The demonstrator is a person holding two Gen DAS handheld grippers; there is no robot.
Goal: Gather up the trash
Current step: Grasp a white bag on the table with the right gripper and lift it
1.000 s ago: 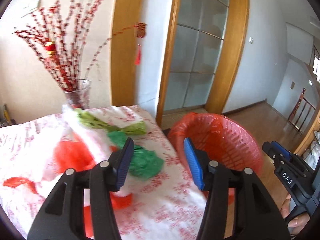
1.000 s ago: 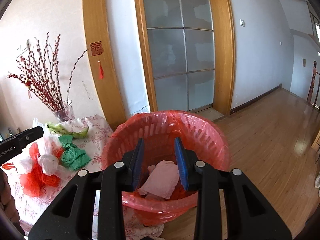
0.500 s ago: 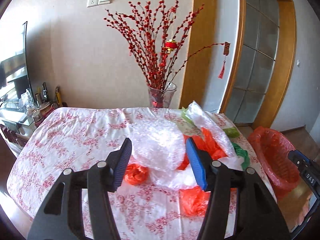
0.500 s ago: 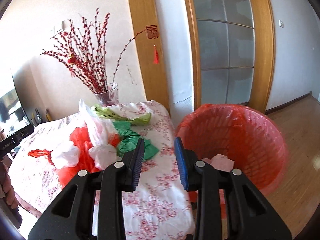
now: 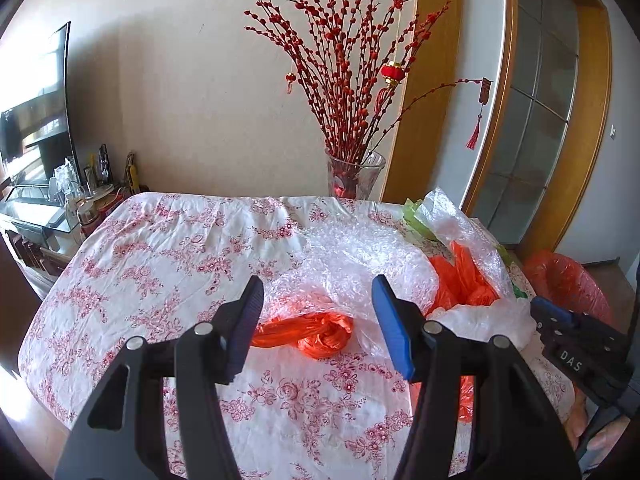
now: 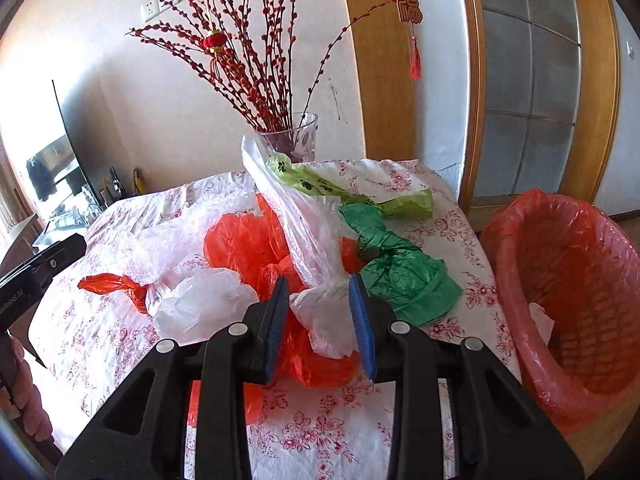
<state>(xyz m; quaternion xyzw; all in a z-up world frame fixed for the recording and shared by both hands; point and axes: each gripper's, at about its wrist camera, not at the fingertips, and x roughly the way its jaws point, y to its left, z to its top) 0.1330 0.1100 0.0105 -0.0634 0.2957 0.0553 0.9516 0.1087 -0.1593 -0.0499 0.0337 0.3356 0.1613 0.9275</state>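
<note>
A pile of plastic trash lies on the floral tablecloth. My left gripper is open, its blue pads either side of a knotted orange bag next to clear bubble wrap. My right gripper is open above a white bag on crumpled orange bags. A dark green bag and a light green bag lie right of it. The red-lined trash basket stands off the table's right edge, with a pale scrap inside; it also shows in the left wrist view.
A glass vase of red berry branches stands at the table's back edge. A TV and a cluttered glass stand are at the left. A wooden door frame with frosted glass is behind the basket.
Both grippers have swung left from the basket to the trash pile on the table. The left one is now closer to the knotted orange bag; the right one is over the white bag.
</note>
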